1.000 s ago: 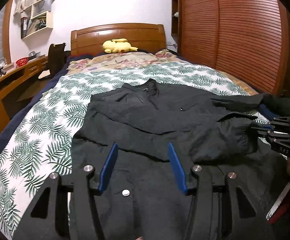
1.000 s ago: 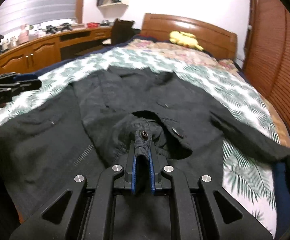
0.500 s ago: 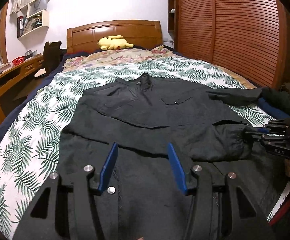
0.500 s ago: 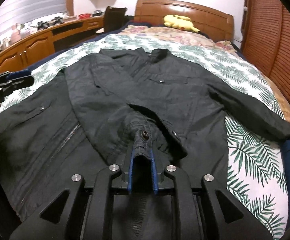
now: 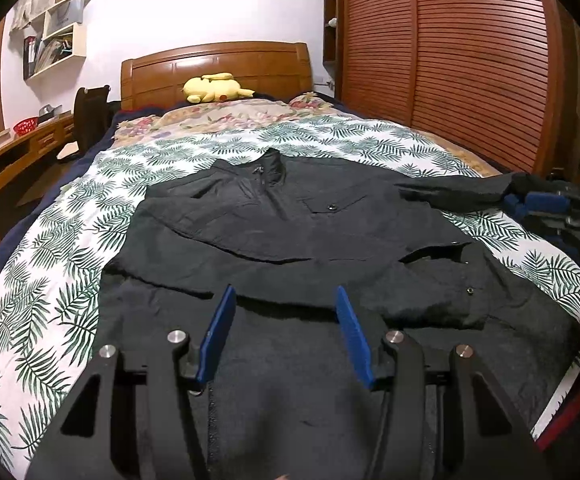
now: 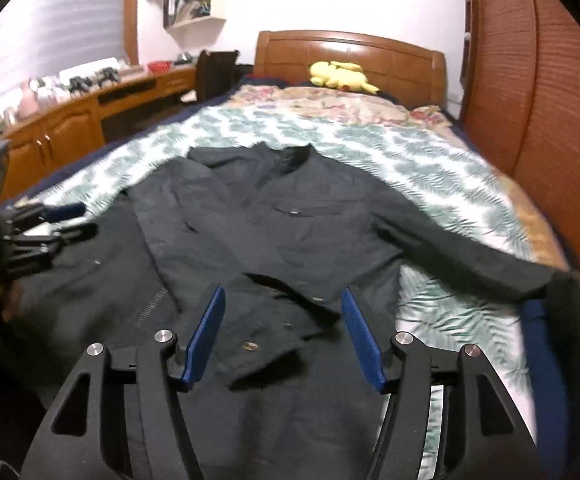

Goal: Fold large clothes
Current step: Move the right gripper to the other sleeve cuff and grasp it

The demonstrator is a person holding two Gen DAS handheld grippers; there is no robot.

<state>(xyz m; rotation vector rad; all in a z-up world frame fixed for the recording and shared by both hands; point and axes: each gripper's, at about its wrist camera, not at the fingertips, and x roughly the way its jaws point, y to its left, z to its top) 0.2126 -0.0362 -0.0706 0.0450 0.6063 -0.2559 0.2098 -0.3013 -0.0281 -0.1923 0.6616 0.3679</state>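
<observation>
A large black jacket (image 5: 290,220) lies front up on the bed, collar toward the headboard. One sleeve is folded across its front, and that sleeve's cuff (image 6: 273,340) rests on the lower body. The other sleeve (image 6: 470,252) stretches out to the right. My right gripper (image 6: 283,290) hovers just above the cuff. Its jaws are opening, and the blue pads (image 6: 205,332) touch nothing. My left gripper (image 5: 285,290) is open over the hem, holding nothing. The right gripper (image 5: 562,208) also shows at the right edge of the left wrist view, and the left gripper (image 6: 49,220) shows at the left of the right wrist view.
A fern-print cover (image 5: 69,240) lies under the jacket. A yellow plush toy (image 5: 213,88) sits by the wooden headboard (image 5: 217,64). Slatted wardrobe doors (image 5: 470,60) run along the right side. A wooden desk (image 6: 69,120) and a dark chair (image 5: 89,112) stand on the left.
My right gripper let go of the sleeve cuff, opened wide and lifted away. The cuff now lies on the jacket front. My left gripper stayed open and drew back slightly.
</observation>
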